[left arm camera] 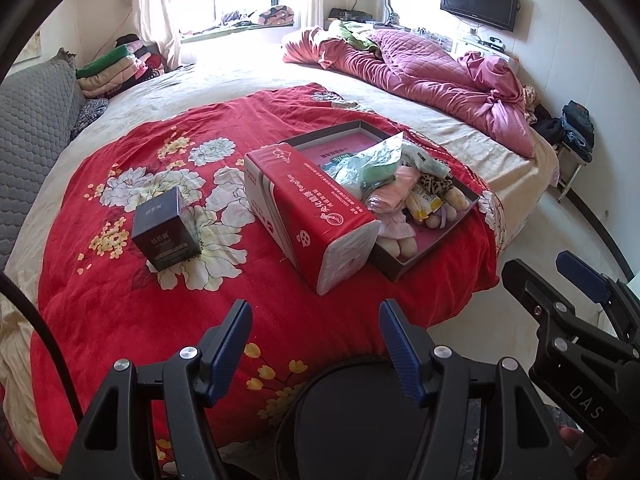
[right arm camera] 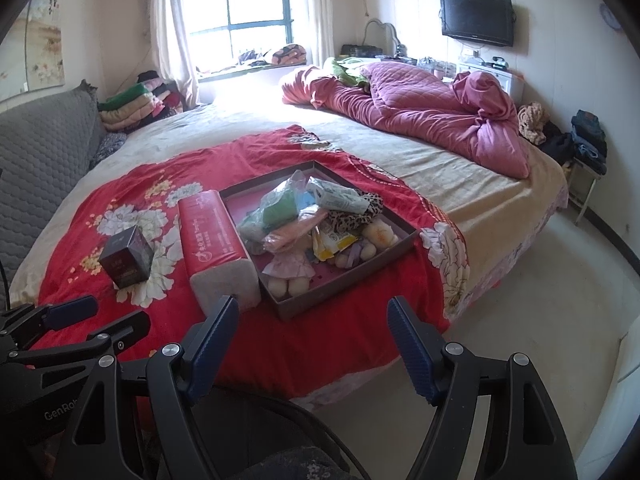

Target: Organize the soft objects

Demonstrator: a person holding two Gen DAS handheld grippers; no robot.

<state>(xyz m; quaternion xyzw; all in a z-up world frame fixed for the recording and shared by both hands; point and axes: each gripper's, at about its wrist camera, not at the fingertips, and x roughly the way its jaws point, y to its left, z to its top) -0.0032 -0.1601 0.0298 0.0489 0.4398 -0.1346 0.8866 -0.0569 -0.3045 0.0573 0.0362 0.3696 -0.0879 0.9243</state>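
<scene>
A shallow brown box (right arm camera: 352, 282) (left arm camera: 400, 268) lies on the red flowered blanket (right arm camera: 328, 332) (left arm camera: 168, 304). It holds several soft things: a plush doll (right arm camera: 288, 276), a leopard-print cloth (right arm camera: 352, 216), bagged cloths (right arm camera: 280, 204). A red tissue pack (right arm camera: 216, 240) (left arm camera: 308, 208) lies against its left side. A dark small box (right arm camera: 126, 258) (left arm camera: 166, 230) stands further left. My left gripper (left arm camera: 316, 336) is open and empty, above the blanket's near part. My right gripper (right arm camera: 312, 336) is open and empty, before the brown box.
The bed edge (right arm camera: 472, 292) drops to pale floor on the right. A crumpled pink quilt (right arm camera: 432, 112) lies at the far right of the bed. Folded clothes (right arm camera: 132, 106) and a grey headboard (right arm camera: 44, 152) stand at left. A stool with clothes (right arm camera: 588, 148) stands by the wall.
</scene>
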